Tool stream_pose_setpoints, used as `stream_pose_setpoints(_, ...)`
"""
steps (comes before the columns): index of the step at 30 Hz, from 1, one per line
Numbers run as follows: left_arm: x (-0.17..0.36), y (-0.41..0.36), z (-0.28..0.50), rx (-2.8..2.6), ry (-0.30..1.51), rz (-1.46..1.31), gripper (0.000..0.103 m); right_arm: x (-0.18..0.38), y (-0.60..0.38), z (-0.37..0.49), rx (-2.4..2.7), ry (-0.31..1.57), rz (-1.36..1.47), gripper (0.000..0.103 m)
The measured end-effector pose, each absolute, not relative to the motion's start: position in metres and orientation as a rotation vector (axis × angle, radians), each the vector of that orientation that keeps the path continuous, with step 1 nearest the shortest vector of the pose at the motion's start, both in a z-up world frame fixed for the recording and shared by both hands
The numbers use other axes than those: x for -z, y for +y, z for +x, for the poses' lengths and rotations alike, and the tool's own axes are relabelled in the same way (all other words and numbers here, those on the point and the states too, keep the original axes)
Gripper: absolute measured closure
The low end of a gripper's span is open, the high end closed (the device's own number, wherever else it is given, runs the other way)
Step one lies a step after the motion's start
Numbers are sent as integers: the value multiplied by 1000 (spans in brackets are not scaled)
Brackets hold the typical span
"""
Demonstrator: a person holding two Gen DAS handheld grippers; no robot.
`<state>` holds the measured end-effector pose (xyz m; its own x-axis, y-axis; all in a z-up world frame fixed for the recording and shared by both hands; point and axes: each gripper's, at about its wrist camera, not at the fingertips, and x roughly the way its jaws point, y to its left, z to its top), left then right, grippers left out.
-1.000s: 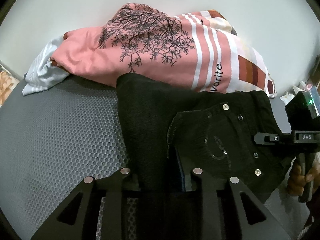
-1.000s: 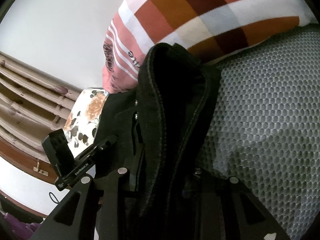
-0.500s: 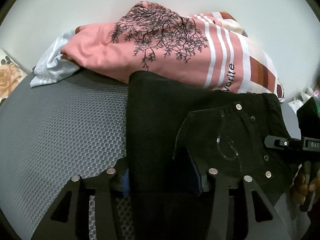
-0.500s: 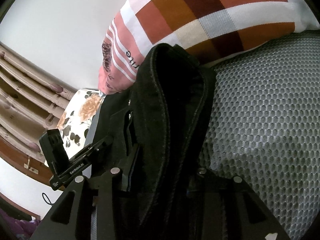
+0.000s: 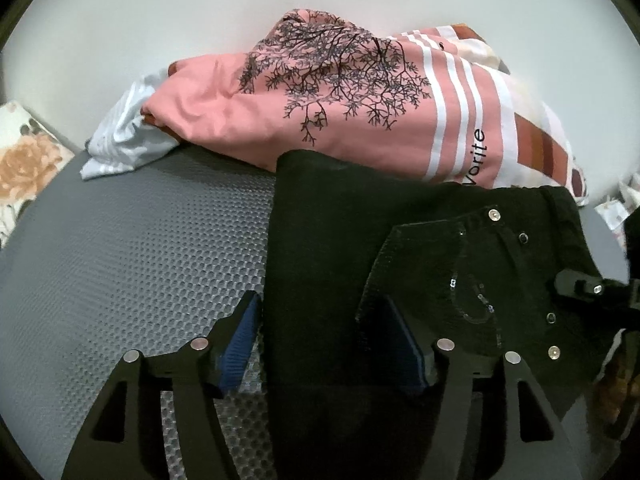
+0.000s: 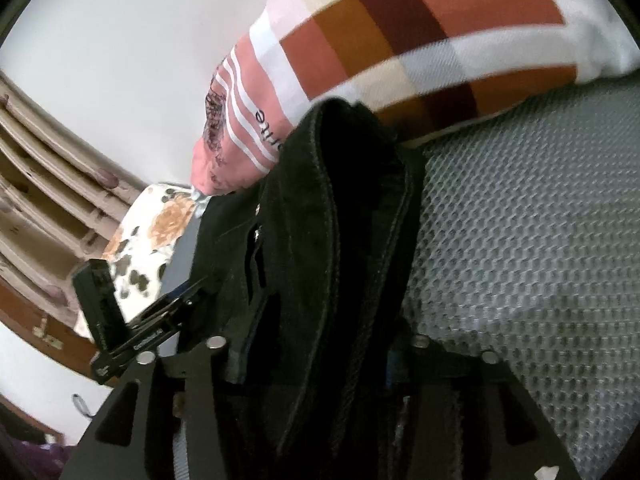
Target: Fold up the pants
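Observation:
Black pants [image 5: 340, 240] lie folded on a grey mesh surface [image 5: 140, 260], pocket and rivets facing up on the right. My left gripper [image 5: 320, 320] straddles the fold's near left edge. Its jaws are opening, and the blue pads [image 5: 240, 336] stand clear of the cloth between them. In the right wrist view the thick waistband end of the pants [image 6: 340, 200] bulges up between the fingers of my right gripper [image 6: 316, 352]. Those jaws are opening too, and the cloth mostly hides their pads. Each gripper shows at the edge of the other's view.
A pink shirt with a tree print [image 5: 320, 120] and a checked pillow [image 6: 400, 40] lie right behind the pants. A pale striped cloth [image 5: 120, 148] and a floral cushion [image 5: 24, 160] sit at the left. Wooden furniture [image 6: 40, 160] stands beyond. Bare mesh [image 6: 520, 220] spreads to the right.
Both grippers' jaws have spread apart, freeing the pants they pinched a second ago. The cloth has settled on the mesh. Neither hand has shifted much.

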<state>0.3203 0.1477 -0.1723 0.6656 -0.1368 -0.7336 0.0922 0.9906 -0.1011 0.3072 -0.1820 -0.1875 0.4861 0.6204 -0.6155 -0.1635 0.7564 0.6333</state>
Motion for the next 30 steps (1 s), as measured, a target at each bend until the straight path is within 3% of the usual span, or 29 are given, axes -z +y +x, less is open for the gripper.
stream_pose_setpoints(2, 170, 147, 319, 113, 826, -43, 35, 182, -181, 302, -449, 917, 503, 36)
stream_pose_setpoints(5, 168, 147, 319, 97, 816, -35, 34, 175, -179, 296, -385, 865, 463, 24)
stream_pose_setpoints(11, 165, 147, 319, 80, 809, -19, 32, 168, -171, 292, -315, 820, 386, 21)
stream_pose_setpoints(17, 165, 147, 318, 80, 810, -19, 32, 174, -152, 303, -356, 911, 314, 18)
stream_pose_setpoints(24, 165, 147, 319, 81, 811, -18, 32, 178, -166, 301, -373, 905, 363, 21)
stream_pose_setpoints(26, 165, 147, 319, 85, 813, -15, 33, 176, -161, 298, -351, 913, 315, 40)
stream_pose_setpoints(30, 165, 147, 319, 94, 814, -15, 33, 172, -149, 295, -337, 904, 237, 44)
